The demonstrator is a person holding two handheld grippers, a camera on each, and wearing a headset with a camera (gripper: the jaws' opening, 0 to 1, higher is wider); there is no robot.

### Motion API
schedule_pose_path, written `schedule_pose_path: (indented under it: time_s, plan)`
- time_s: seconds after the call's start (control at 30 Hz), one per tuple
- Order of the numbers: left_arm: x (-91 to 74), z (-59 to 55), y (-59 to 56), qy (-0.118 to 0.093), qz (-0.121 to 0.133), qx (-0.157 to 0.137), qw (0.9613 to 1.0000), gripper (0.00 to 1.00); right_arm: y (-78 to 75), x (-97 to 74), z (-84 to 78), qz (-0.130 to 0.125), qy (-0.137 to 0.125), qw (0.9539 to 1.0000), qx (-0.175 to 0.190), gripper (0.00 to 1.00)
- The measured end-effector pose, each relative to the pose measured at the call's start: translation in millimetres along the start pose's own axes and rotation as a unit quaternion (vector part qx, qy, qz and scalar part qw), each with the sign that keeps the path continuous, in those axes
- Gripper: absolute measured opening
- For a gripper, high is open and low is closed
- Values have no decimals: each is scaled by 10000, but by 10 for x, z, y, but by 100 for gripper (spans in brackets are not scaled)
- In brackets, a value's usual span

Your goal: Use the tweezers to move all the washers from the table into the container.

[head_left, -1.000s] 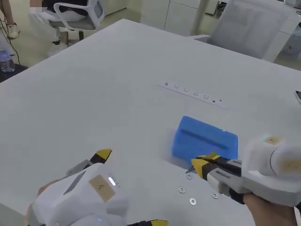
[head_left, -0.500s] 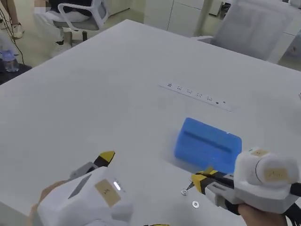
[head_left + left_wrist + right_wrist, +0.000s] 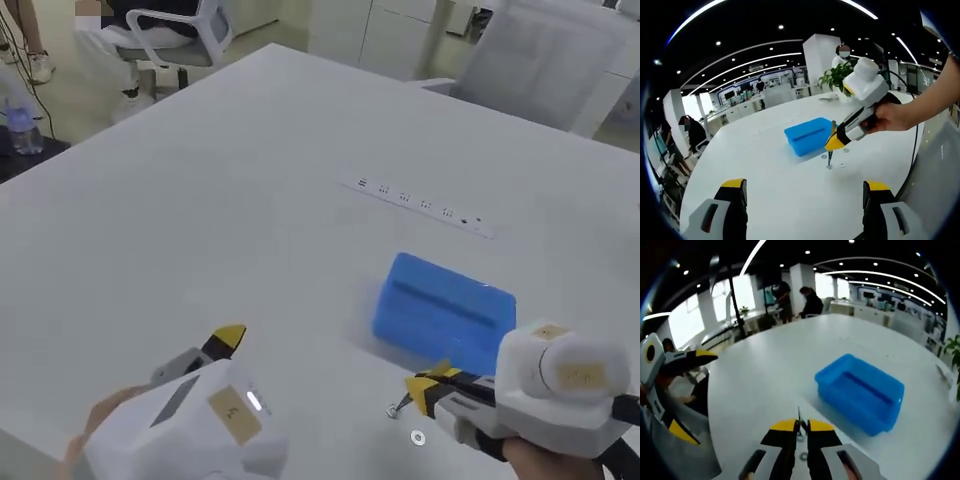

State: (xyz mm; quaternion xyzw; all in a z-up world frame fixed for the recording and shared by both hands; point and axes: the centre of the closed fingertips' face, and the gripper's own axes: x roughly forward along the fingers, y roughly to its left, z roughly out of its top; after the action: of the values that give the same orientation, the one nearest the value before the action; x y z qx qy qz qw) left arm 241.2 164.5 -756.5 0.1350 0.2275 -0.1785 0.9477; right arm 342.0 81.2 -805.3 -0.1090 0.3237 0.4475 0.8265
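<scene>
Right hand-held gripper [image 3: 425, 390] is clenched on tweezers [image 3: 401, 402], tips at a washer [image 3: 392, 410] on tabletop [image 3: 250, 200] beside container [image 3: 445, 305]. Left hand-held gripper [image 3: 803, 186] is spread open. Min. 2 washers [image 3: 418, 437] are left out; none seen inside.

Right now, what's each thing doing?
Left gripper: fingers open, holding nothing.
Right gripper: fingers shut on the tweezers.
Washers: lying on the table.
Tweezers: tips down near the washers.
Blue container: upright, open top, no washers visible inside.
</scene>
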Motion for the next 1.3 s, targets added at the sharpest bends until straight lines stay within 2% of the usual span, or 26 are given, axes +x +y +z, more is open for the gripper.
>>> schedule_pose_path:
  time_s: [0.13, 0.37, 0.67, 0.87, 1.3]
  plan:
    - [0, 1, 2, -1, 4, 0, 10000, 99, -8, 28, -30, -20, 85, 10000, -36, 3]
    - [9, -22, 4, 58, 13, 36, 10000, 98, 77, 35, -58, 4, 152, 9998, -114, 3]
    - [10, -22, 2, 64, 13, 81, 9999, 98, 80, 31, -51, -125, 99, 9991, -390, 2]
    - [2, -13, 5, 41, 19, 84, 10000, 98, 82, 25, -55, -96, 270, 9983, -512, 2]
    - [-20, 16, 26, -33, 45, 33, 10000, 97, 51, -237, 256, -38, 25, 9987, -498, 2]
